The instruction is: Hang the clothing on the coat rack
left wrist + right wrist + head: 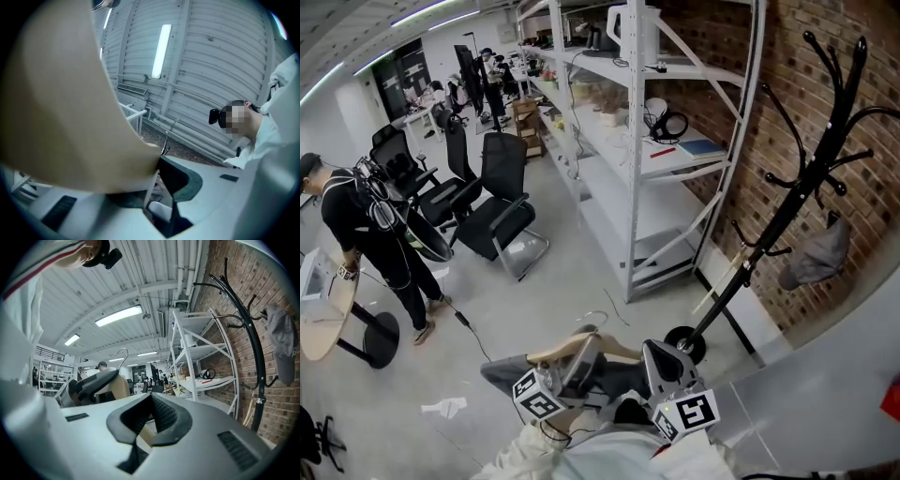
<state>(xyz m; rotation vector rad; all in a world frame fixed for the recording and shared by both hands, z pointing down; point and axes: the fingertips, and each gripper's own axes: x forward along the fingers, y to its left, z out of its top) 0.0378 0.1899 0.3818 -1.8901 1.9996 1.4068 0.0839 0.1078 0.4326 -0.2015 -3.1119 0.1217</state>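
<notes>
Clamping hanger (581, 343) with left gripper (579, 364) and right gripper (661, 364), near coat rack (806, 178); risks missing a peg (786, 178) with hook (123, 352), dropping clothing (511, 375).

A white metal shelving unit (631, 187) stands against the brick wall (741, 112). Black headphones (672, 125) and a blue folder (703, 147) lie on one of its shelves. Black office chairs (502, 202) cluster on the grey floor (572, 272) to the left of the shelving. Near them a person in black (370, 234) stands just beside a round wooden table (323, 323). Crumpled paper (443, 407) lies on the floor. A grey cap (818, 255) hangs before the bricks.
</notes>
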